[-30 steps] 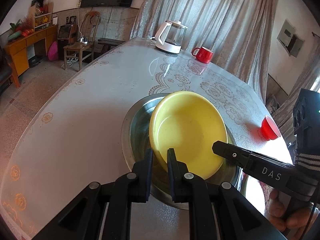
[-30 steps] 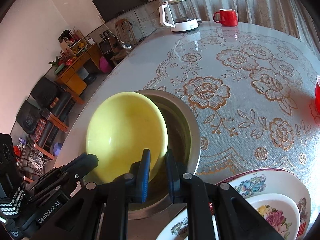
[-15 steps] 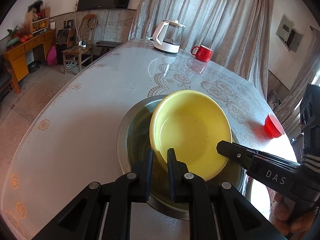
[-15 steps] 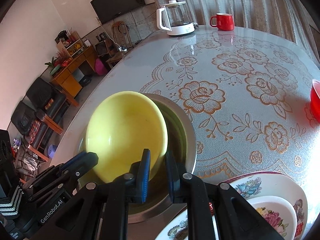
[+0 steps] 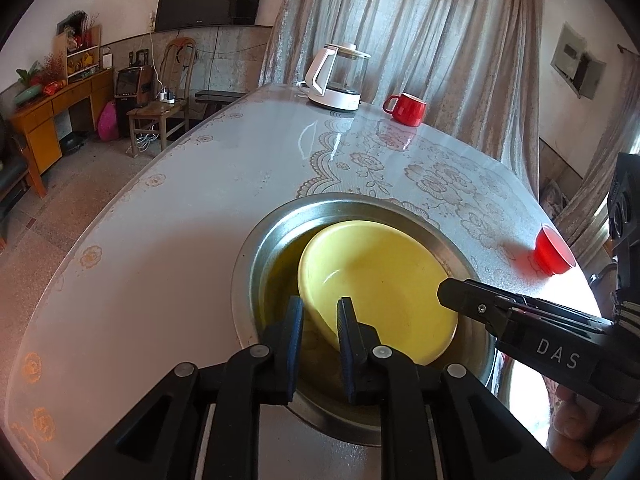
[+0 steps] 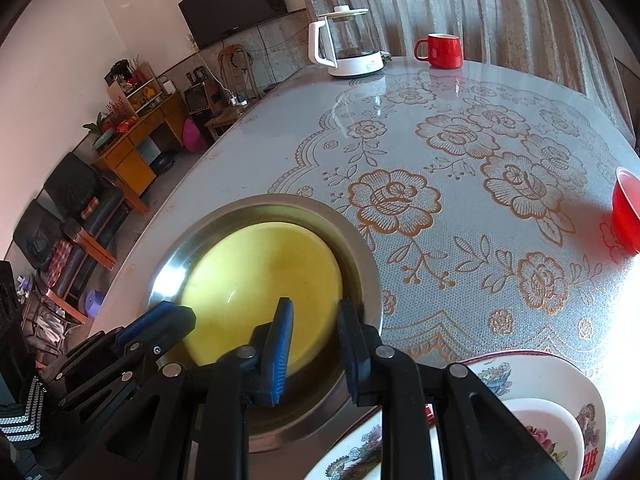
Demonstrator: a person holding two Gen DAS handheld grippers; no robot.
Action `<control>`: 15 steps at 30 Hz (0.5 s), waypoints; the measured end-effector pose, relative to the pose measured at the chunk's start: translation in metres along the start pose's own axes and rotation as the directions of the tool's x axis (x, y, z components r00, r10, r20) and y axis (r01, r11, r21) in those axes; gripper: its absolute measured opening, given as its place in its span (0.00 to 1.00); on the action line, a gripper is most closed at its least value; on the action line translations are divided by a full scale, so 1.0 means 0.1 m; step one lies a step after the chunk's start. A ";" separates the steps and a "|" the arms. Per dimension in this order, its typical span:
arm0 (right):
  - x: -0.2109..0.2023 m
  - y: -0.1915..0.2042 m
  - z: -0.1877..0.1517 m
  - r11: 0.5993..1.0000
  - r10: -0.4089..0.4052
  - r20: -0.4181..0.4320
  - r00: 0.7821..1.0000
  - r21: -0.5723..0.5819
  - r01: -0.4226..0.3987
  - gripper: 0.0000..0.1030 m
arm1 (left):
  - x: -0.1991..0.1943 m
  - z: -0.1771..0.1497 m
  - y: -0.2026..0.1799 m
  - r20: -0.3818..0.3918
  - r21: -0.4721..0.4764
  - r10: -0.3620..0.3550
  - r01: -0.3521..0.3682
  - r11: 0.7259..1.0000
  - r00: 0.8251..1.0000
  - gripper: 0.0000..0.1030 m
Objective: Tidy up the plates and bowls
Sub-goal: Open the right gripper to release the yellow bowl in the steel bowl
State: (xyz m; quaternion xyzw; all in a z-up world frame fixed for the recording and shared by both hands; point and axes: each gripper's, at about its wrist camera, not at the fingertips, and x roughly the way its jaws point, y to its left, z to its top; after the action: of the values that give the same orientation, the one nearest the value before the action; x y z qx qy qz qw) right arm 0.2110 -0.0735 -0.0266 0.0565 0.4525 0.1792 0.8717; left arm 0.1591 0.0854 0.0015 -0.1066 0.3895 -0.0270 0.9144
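Observation:
A yellow bowl [image 5: 384,280] lies inside a wide steel basin [image 5: 256,248] on the table; it also shows in the right wrist view [image 6: 256,276] within the basin [image 6: 360,248]. My left gripper [image 5: 319,320] is open, its fingers standing either side of the bowl's near rim without pinching it. My right gripper [image 6: 314,320] is open over the bowl's other rim and appears from the right in the left wrist view [image 5: 460,294]. A flowered plate [image 6: 540,368] holding a white bowl [image 6: 548,424] sits by the right gripper.
A white kettle [image 5: 338,76] and a red mug [image 5: 406,108] stand at the table's far end. A small red cup [image 5: 554,250] sits at the right. The table edge curves off to the left, with chairs and a cabinet beyond.
Both grippers have opened and let go of the yellow bowl. The bowl has dropped from a raised tilt down into the steel basin.

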 end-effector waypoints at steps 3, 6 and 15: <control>-0.01 0.00 -0.01 1.000 0.003 -0.001 1.000 0.001 -0.003 0.21 | -0.05 -0.01 0.00 0.013 0.000 0.009 -0.009 1.000 1.000 0.17; -0.03 -0.01 -0.02 1.000 0.013 -0.002 1.000 0.009 -0.013 0.21 | -0.08 -0.03 0.02 0.024 -0.007 0.017 -0.017 1.000 1.000 0.18; -0.04 0.08 -0.06 0.995 0.090 -0.045 0.995 -0.034 -0.092 0.25 | -0.16 -0.01 0.03 0.042 -0.023 0.028 -0.027 0.999 0.999 0.23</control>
State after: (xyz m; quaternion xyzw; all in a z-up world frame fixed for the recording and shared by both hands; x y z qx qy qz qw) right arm 0.2023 -0.0683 -0.0247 0.0573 0.4651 0.2282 0.8534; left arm 0.1466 0.0902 0.0114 -0.1121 0.3716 -0.0077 0.9215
